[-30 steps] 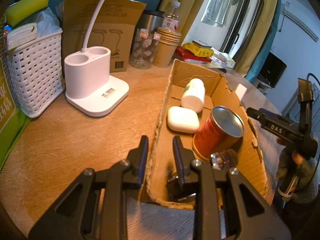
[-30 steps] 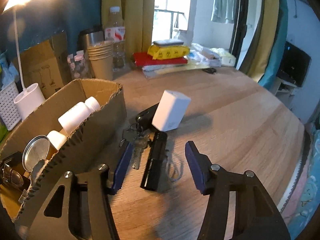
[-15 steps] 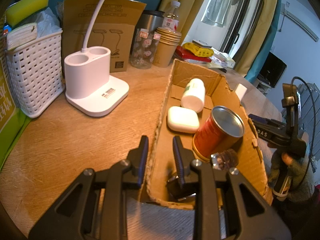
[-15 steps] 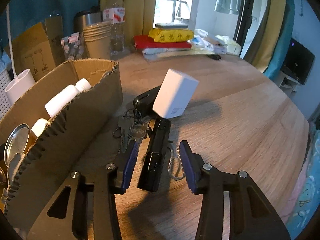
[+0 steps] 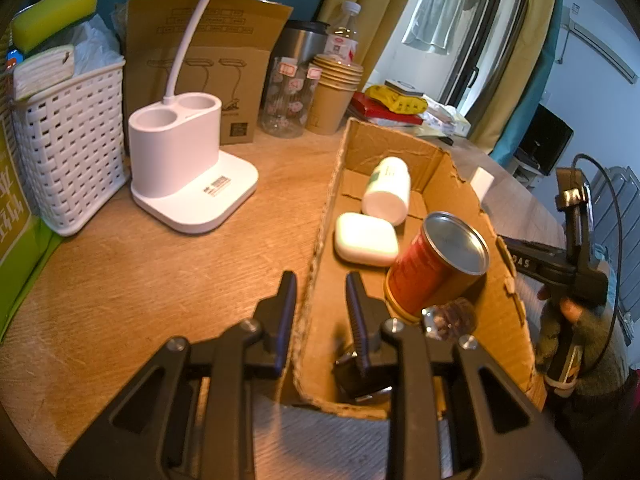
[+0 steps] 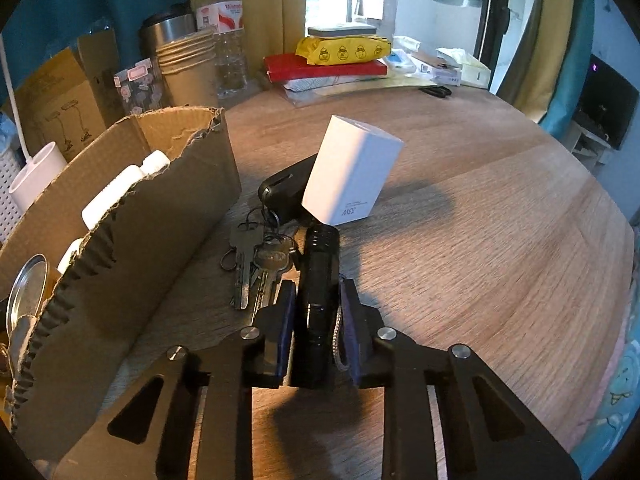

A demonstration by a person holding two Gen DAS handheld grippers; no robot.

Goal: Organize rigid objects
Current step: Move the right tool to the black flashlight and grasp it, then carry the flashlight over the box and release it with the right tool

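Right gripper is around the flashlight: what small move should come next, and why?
Probably finish the squeeze, then lift straight up. The right gripper is closing with the flashlight between its jaws, and the charger leans at its far end, keys alongside.
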